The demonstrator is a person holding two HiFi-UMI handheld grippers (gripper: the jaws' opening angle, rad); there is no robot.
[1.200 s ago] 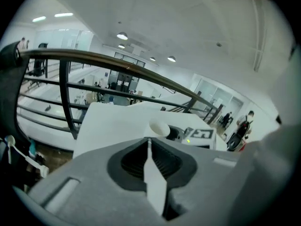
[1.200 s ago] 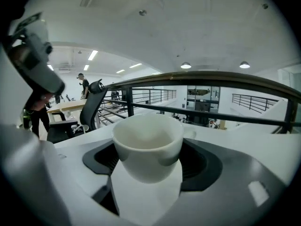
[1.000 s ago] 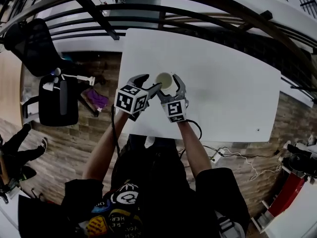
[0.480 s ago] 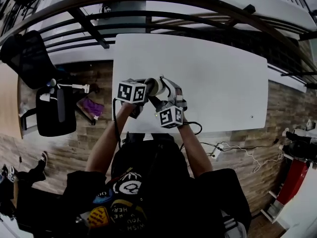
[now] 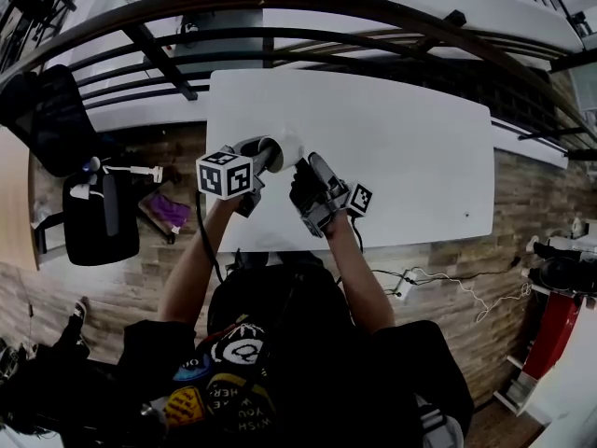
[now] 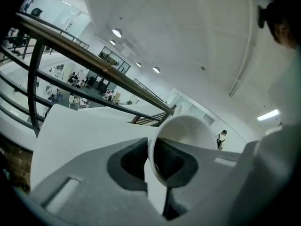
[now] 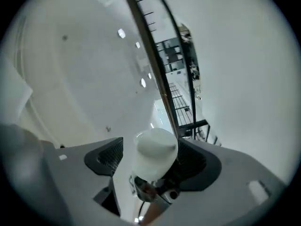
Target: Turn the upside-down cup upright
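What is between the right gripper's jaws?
The white cup, as the right gripper view shows. The right gripper has just been closing its jaws; one looks clear of it.

A white bench stands on a brown wood-plank floor, with a dark curved railing along its far edge. A black office chair sits off the bench's left end, near a purple item on the floor; white cables trail at the near right. Overhead, a white ceiling carries lit round lamps.
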